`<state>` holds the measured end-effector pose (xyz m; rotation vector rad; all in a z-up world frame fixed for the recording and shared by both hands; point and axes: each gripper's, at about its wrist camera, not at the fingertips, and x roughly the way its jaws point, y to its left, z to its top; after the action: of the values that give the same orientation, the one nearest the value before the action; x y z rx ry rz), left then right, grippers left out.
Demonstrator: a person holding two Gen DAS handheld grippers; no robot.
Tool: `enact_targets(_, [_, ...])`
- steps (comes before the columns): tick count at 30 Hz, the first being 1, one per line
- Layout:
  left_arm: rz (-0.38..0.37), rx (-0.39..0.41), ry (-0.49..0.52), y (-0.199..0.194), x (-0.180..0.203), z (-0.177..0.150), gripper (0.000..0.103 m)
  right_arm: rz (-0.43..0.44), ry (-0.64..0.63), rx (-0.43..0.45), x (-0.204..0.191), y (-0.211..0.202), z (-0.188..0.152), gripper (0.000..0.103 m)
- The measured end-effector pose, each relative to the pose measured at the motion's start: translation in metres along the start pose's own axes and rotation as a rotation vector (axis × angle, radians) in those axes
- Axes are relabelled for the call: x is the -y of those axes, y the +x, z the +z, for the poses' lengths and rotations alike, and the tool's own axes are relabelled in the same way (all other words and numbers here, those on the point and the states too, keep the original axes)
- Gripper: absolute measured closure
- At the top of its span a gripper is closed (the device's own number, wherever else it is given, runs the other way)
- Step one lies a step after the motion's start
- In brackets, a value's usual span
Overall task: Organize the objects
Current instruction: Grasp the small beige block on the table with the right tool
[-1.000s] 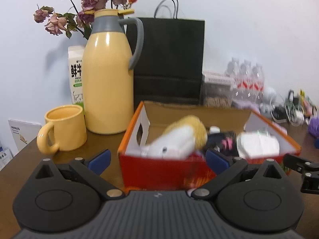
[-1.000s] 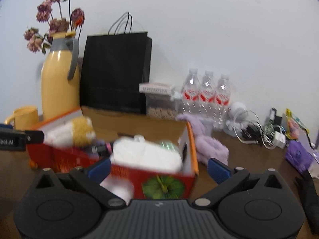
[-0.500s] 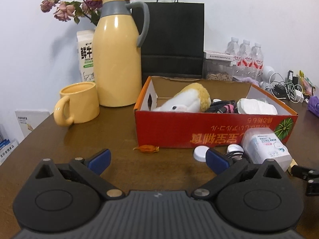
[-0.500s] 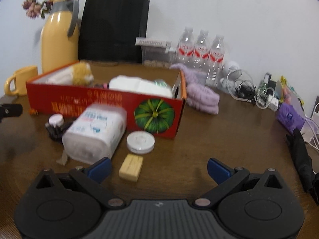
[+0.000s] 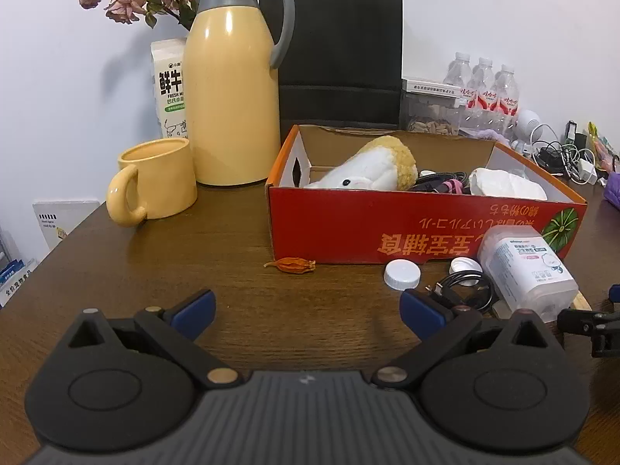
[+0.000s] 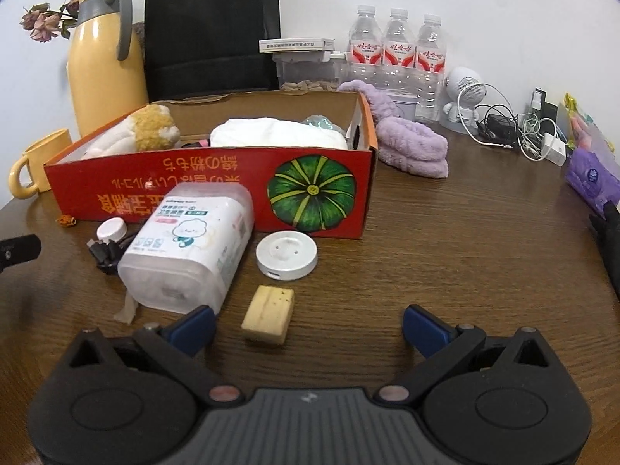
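Right wrist view shows the right hand-held gripper released and empty, held low over the brown surface, with a tan block just ahead between its fingers, nearer the left one. Beyond lie a round white disc and a wipes tub against the red box. Left wrist view shows the left hand-held gripper likewise spread, level, empty, the box well ahead.

A red cardboard box holds a plush toy; a translucent canister lies toppled before it.
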<state>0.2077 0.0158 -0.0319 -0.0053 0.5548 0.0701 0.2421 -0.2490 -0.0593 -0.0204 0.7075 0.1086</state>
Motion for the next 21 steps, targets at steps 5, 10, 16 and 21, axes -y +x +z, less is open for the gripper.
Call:
enact_targets(5, [0.004,-0.01,-0.003,0.002,-0.001,0.0,0.0,0.012,-0.01,0.001,-0.006,0.003,0.003,0.0])
enact_targets(10, [0.004,-0.012,-0.004,0.003,-0.002,-0.001,0.0,0.038,-0.018,0.027,-0.009,-0.001,0.002,0.022])
enact_targets(16, [0.011,-0.005,-0.021,0.003,-0.009,0.001,0.0,0.088,-0.001,0.11,-0.009,-0.019,-0.003,0.083])
enact_targets(21, [0.025,-0.015,-0.04,0.006,-0.017,0.004,0.0,0.06,0.005,0.228,-0.007,-0.041,-0.004,0.083])
